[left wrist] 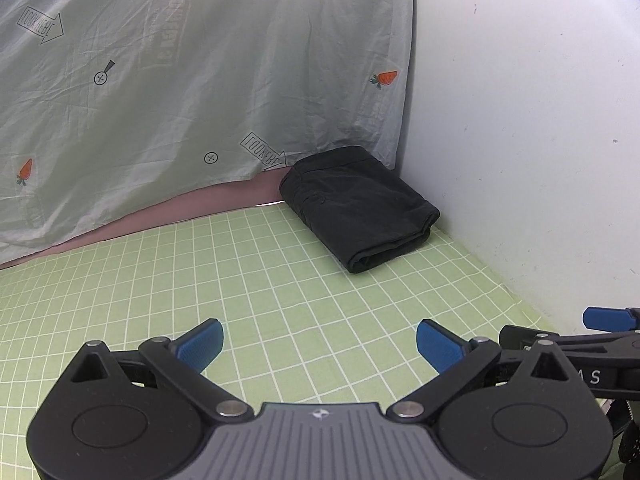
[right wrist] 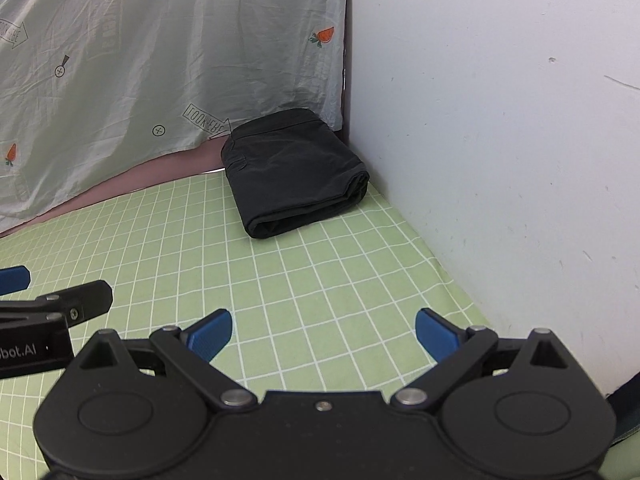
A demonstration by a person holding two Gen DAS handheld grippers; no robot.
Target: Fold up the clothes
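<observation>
A black garment (left wrist: 358,206) lies folded into a compact rectangle on the green checked sheet (left wrist: 260,280), in the far corner against the white wall. It also shows in the right wrist view (right wrist: 294,172). My left gripper (left wrist: 320,340) is open and empty, well short of the garment. My right gripper (right wrist: 324,334) is open and empty too, beside the left one. The right gripper's finger shows at the right edge of the left wrist view (left wrist: 604,318); the left gripper's finger shows at the left edge of the right wrist view (right wrist: 14,278).
A grey curtain (left wrist: 180,92) printed with carrots hangs behind the sheet. A white wall (left wrist: 520,120) bounds the right side. A pink strip (left wrist: 192,210) runs under the curtain's hem.
</observation>
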